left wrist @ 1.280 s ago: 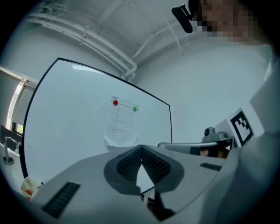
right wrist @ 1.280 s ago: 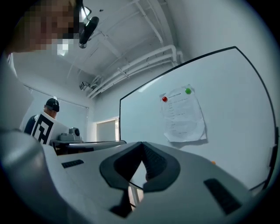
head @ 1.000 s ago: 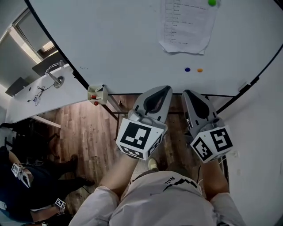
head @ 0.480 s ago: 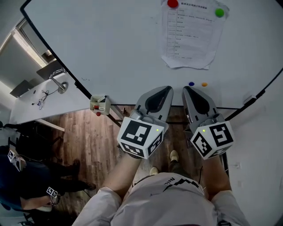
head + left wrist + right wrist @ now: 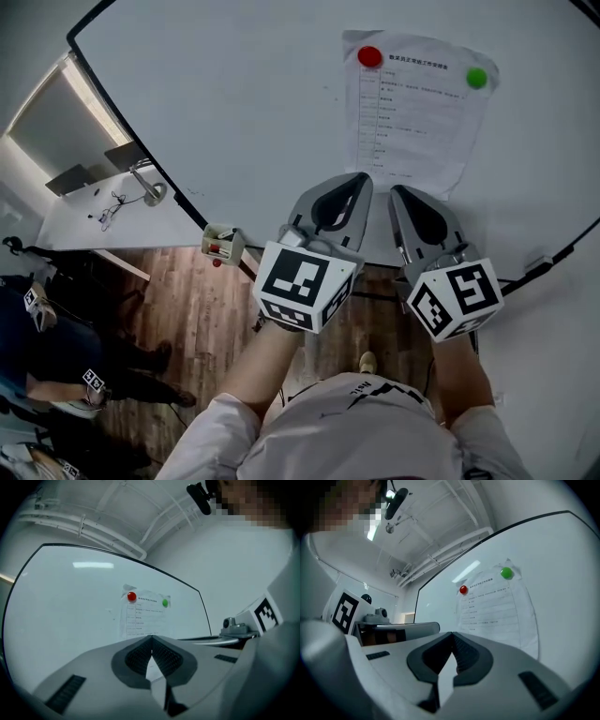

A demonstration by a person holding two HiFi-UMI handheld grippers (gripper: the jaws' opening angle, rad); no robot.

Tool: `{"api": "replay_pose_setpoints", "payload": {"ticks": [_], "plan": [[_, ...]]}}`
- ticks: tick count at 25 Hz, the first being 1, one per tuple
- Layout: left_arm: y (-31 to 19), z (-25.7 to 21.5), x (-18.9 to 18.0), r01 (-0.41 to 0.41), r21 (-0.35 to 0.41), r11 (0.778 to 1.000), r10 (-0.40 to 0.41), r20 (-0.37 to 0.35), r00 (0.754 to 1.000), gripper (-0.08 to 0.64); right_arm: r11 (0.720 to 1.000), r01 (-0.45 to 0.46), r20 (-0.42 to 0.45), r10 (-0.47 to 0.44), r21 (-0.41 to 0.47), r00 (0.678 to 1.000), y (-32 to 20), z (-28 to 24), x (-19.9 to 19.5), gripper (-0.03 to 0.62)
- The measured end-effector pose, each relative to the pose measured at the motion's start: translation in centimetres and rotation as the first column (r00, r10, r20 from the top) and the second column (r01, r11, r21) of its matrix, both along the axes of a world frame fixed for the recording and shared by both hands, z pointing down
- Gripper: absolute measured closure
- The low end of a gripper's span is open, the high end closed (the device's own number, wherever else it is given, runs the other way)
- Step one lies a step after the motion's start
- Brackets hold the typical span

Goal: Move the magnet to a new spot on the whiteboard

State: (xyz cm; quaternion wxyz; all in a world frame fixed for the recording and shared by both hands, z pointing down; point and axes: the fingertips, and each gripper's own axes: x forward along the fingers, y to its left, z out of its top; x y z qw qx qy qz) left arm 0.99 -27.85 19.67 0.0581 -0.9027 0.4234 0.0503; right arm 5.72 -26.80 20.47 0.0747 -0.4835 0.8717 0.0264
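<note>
Left gripper point(image 5: 152, 639): jaws closed tip to tip, ribbed dark pads point(image 5: 138, 656) meeting, nothing held. Right gripper point(image 5: 452, 634): likewise closed and empty. Both shells are smooth grey moulded plastic tapering to a point, held side by side and pointing at the glossy whiteboard point(image 5: 234, 112). Above the tips, a round red magnet point(image 5: 370, 56) and a round green magnet point(image 5: 477, 78) pin the top corners of a slightly curled printed paper sheet point(image 5: 417, 122), both well apart from the grippers.

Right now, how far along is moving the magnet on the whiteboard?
Done: nothing; the red magnet and green magnet pin the paper to the whiteboard. In hand: nothing; left gripper and right gripper are shut, empty, touching neither. Left: grasp one magnet, set it elsewhere.
</note>
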Motion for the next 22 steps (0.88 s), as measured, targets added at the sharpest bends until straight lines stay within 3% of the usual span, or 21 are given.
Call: {"api": "replay_pose_setpoints", "payload": {"ticks": [7,12,22], "plan": [[-2.4,-3.2,1.0,0.068,0.074,0.995,-0.07,0.023,0.997,0.549,0.998,0.045,0.0,-0.045,0.037,0.999,-2.0,-2.1,0.9,0.58],[-3.6,-6.4,1.0,0.126,0.158,0.979,-0.137,0.062,0.989,0.549,0.995,0.074,-0.004,-0.074,0.063,0.997,-2.9,-3.4,1.2,0.58],[-5.4,-10.5,1.0,0.231,0.296,0.927,-0.294,0.191,0.936,0.548,0.989,0.125,0.016,-0.127,0.081,0.992,-3.9,-4.4,1.4,0.58]]}}
